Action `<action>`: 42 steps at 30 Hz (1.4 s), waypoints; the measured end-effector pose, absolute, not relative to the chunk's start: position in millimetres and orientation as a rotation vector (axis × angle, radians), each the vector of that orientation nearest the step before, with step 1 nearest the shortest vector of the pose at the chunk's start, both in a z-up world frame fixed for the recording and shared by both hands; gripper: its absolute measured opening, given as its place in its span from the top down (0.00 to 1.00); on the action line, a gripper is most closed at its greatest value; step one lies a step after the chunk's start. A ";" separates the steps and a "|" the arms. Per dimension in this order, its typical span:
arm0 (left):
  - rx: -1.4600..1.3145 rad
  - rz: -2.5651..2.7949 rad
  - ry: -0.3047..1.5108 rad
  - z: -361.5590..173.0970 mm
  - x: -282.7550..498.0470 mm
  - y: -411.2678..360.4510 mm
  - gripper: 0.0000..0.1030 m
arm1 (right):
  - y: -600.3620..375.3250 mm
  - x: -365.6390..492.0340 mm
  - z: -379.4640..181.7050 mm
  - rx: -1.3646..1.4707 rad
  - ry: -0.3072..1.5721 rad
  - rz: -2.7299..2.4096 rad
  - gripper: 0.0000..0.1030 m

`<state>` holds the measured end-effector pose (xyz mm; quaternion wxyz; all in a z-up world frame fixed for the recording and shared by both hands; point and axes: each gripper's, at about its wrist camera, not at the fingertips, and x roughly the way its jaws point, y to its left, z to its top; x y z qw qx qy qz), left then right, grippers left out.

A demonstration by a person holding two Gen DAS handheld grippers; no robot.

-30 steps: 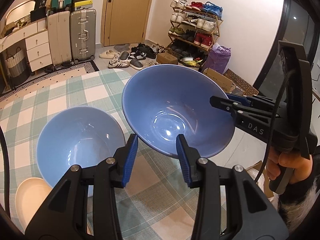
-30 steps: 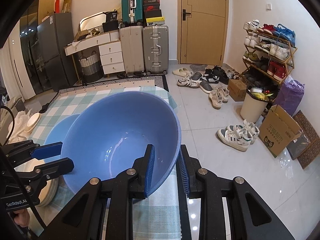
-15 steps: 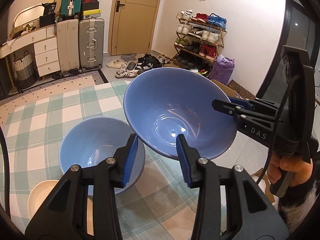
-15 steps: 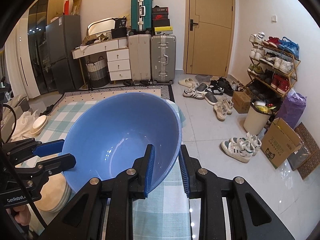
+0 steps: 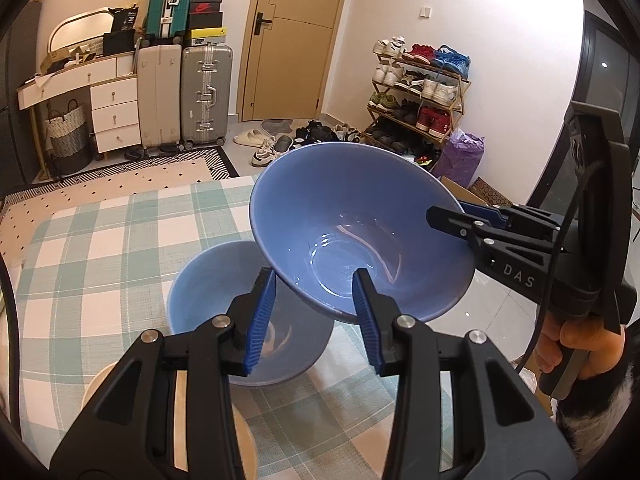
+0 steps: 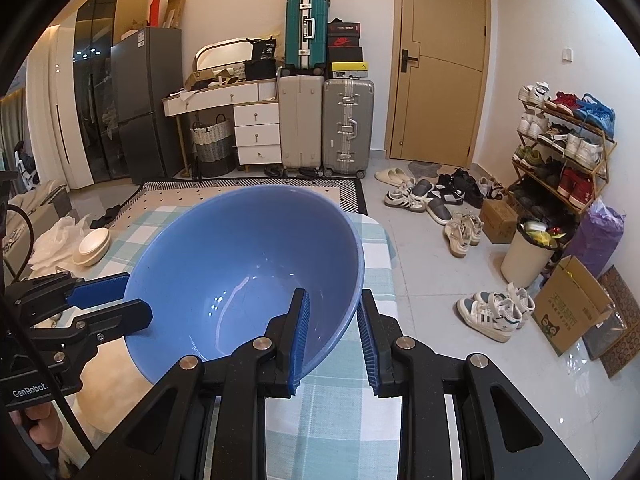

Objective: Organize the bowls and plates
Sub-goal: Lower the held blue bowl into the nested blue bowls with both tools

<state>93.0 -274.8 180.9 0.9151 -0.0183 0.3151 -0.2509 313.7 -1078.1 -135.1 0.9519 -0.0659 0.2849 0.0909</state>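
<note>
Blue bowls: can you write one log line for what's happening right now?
right gripper: shut on big blue bowl rim | left gripper: holds nothing | bowl: lifted, tilted | second blue bowl: on checked tablecloth

Two blue bowls (image 5: pixel 360 240) (image 5: pixel 212 280) are counted, one large and one smaller. Two grippers (image 5: pixel 314 316) (image 6: pixel 332 336) are seen, one in each hand. Two cream plate stacks (image 6: pixel 94 246) (image 5: pixel 244 440) are counted on the checked cloth, and three suitcases (image 6: pixel 348 124) (image 6: pixel 300 124) (image 6: pixel 306 30) by the wall.
</note>
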 end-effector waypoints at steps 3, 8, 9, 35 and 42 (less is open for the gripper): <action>-0.038 -0.502 0.645 184.0 90.4 -263.4 0.65 | -1068.7 317.8 -133.9 -0.141 0.579 0.198 0.76; -0.049 -0.484 0.644 188.1 89.5 -247.3 0.65 | -1055.1 324.8 -133.0 -0.147 0.580 0.216 0.76; -0.051 -0.482 0.645 188.0 91.0 -243.6 0.65 | -1051.8 326.0 -133.0 -0.148 0.581 0.219 0.76; -0.073 -0.396 0.705 147.3 127.5 -197.6 0.65 | -995.9 374.6 -180.7 -0.164 0.661 0.286 0.75; -0.077 -0.387 0.735 126.0 142.7 -192.3 0.65 | -991.2 383.3 -199.0 -0.163 0.686 0.292 0.75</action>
